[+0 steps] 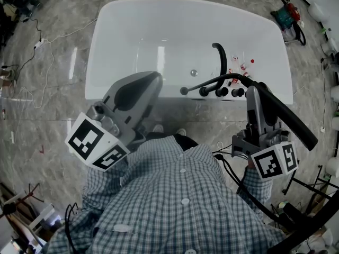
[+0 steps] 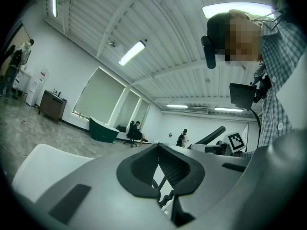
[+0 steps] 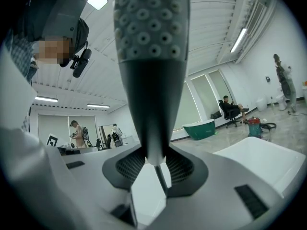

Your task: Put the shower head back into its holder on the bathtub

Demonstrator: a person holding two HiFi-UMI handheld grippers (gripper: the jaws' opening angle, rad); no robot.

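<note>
Gripping unit: right gripper (image 3: 152,163), grey moulded shell with dark ribbed pads; fingers clenched on the shower head's narrow neck.
Shower head (image 3: 151,28): long black bar, glossy, tapering down into the fingers; its broad end, rising past the fingertips, carries rows of small grey rubbery nozzles.
Hose (image 1: 212,83): thin, black, arching from the tub rim towards the right fingertips.
Left gripper (image 2: 159,152): same grey shell and dark pads; fingers drawn together to a thin wedge, nothing between them.
Bathtub (image 1: 116,30): white, glossy, rounded corners; lies beyond both sets of fingertips.
Spout (image 1: 222,57): black, hooked tube, on the rim ahead of the right fingers.
Knobs (image 1: 221,92): three, round, black, in a row just beside the right fingertips.
Floor (image 1: 47,105): grey veined stone tiles, polished.
</note>
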